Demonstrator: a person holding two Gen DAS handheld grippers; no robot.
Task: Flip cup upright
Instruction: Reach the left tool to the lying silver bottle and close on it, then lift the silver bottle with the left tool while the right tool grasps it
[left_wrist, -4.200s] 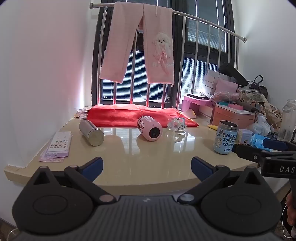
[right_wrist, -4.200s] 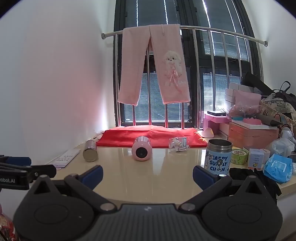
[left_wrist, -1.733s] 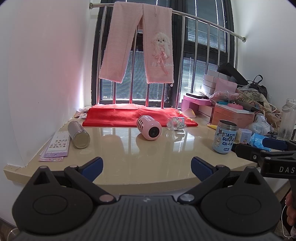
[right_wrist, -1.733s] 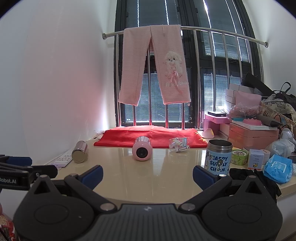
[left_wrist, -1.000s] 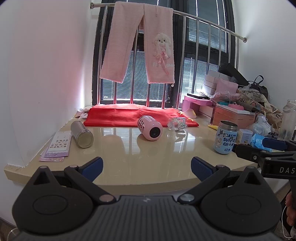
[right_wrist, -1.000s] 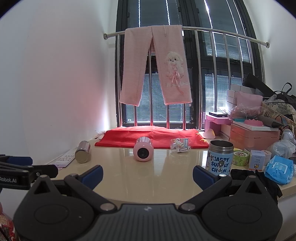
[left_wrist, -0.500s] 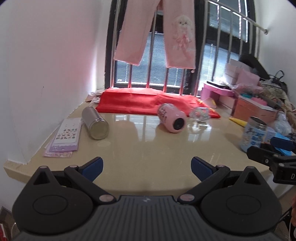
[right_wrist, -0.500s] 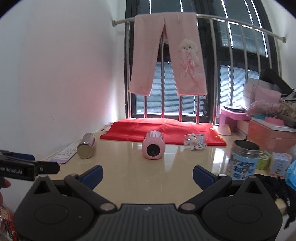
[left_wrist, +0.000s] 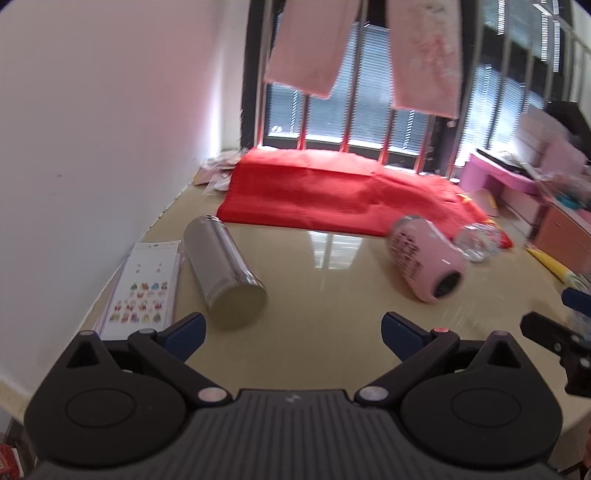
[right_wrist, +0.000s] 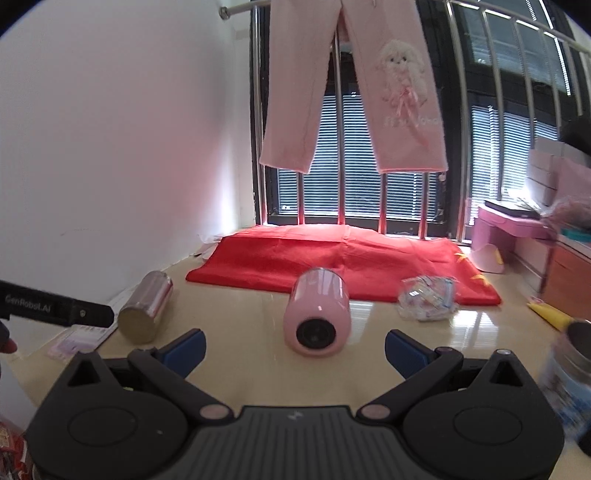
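Nothing done yet: pink cup (right_wrist: 317, 313) lies on its side mid-table (right_wrist: 251, 354), near the red cloth (right_wrist: 332, 254); steel cup (left_wrist: 223, 271) also lies flat, far left. Left tongs (left_wrist: 291, 330) and right tongs (right_wrist: 293, 347) both spread wide, holding and touching nothing. Grasp and righting remain.
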